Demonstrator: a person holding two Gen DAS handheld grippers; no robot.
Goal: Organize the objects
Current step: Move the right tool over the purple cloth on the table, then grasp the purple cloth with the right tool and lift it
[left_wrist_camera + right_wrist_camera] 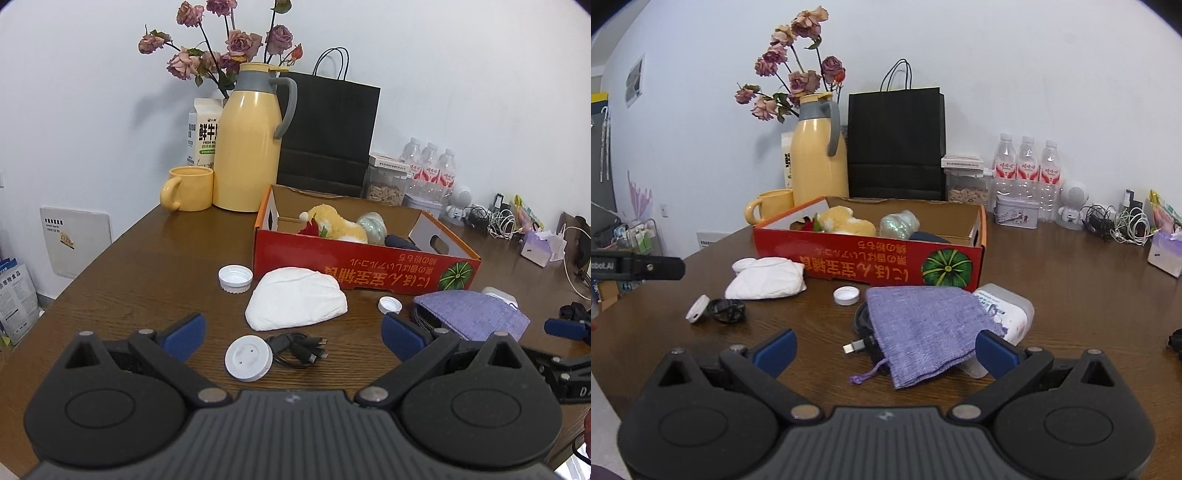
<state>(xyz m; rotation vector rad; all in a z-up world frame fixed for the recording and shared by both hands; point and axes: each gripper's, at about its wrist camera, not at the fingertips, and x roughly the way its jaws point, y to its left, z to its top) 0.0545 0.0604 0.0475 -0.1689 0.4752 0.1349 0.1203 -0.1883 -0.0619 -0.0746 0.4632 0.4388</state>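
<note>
Both wrist views low, boxward — red box (365,271) shared

Bare wooden table (140,266) left of red cardboard box (354,266) is passable. Box front crowded: white cloth (295,302), two bottle caps (235,278), cable bundle (295,349), purple pouch (923,328).

A lived-in home room, by the look of it: a dark wooden table (147,266) pushed against a plain white wall. At the upper middle of the frame stand a yellow thermos jug (251,147), a matching mug (190,188), a milk carton (203,133) and dried roses (221,40). Toward the right edge sit water bottles (1027,166) and tangled charger cables (1119,221).
</note>
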